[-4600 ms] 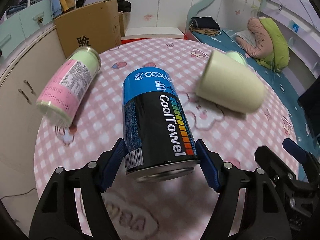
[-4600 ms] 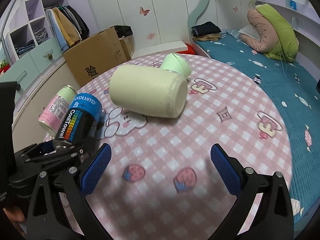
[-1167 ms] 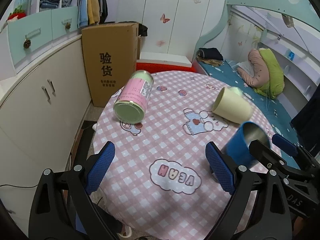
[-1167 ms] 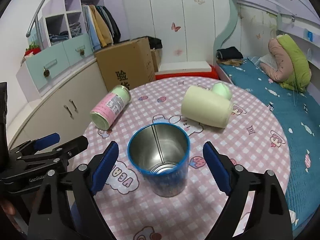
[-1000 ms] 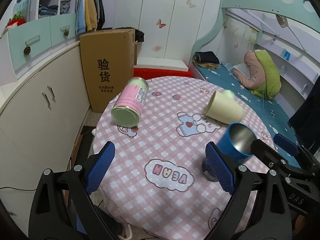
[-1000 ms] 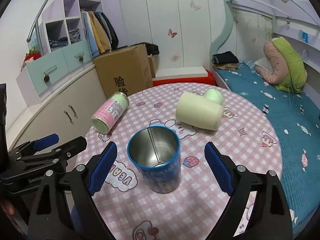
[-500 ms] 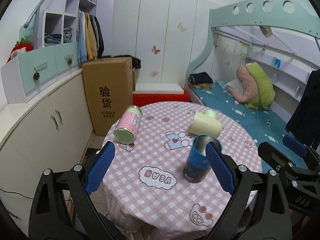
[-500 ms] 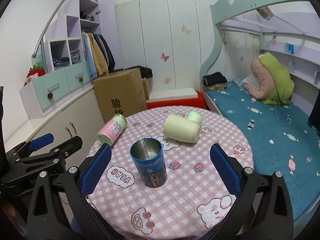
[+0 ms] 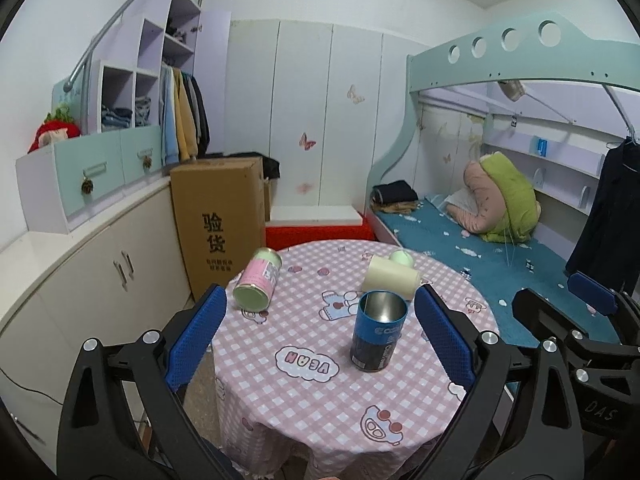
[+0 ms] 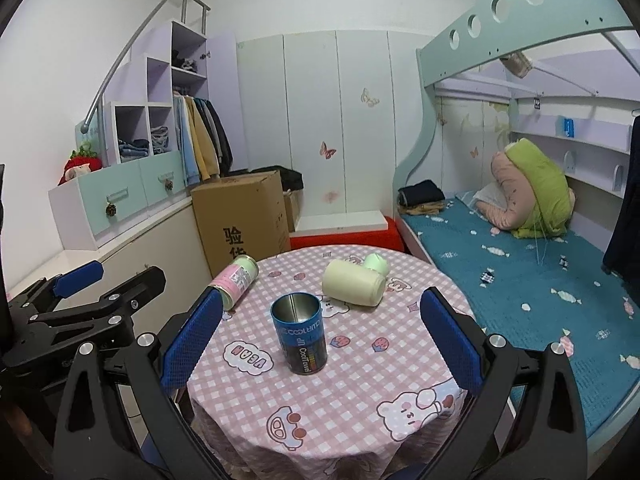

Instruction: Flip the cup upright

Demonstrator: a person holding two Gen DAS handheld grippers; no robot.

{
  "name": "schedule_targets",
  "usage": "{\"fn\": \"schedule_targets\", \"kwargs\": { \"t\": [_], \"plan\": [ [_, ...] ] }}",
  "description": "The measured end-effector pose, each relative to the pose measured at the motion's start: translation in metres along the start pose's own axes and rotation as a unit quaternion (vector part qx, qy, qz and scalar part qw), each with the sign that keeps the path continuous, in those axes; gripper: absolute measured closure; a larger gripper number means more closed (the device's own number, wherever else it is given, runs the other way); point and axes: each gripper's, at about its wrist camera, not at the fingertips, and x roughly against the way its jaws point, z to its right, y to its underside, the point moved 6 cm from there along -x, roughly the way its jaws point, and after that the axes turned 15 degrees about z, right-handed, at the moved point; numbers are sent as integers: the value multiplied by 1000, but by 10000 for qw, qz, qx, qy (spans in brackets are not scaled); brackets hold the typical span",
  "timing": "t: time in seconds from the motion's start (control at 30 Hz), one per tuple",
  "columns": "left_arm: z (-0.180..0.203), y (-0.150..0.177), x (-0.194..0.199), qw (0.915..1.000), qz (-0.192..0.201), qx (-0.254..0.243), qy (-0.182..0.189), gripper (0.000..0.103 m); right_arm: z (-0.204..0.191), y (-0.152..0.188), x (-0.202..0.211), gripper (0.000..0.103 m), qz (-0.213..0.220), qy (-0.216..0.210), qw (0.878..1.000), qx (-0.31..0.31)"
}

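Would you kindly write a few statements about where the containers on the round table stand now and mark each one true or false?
1. The blue CoolTowel can stands upright with its open end up. True.
2. The pink-labelled can stands upright. False: it lies on its side near the table's left edge.
3. The right gripper is shut on the blue can. False: its jaws are wide open and hold nothing.
4. The cream cup lies on its side behind the blue can. True.
5. The left gripper holds the cream cup. False: it is open and empty, back from the pink checked tablecloth.
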Motion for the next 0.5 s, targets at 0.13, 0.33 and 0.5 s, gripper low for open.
{"fn": "schedule_targets", "kwargs": {
  "t": [0.13,0.33,0.5],
  "plan": [
    [2,-4,11,9998,177,-55,-83,7,1,-2,9,8,83,-15,10000,-9],
    [7,-10,24,9986,471,-185,-176,7,4,-4,18,8,182,-11,9998,-50],
    [9,-12,27,9984,527,-168,-152,7,6,-5,22,8,227,2,9997,-75]
  ]
}}
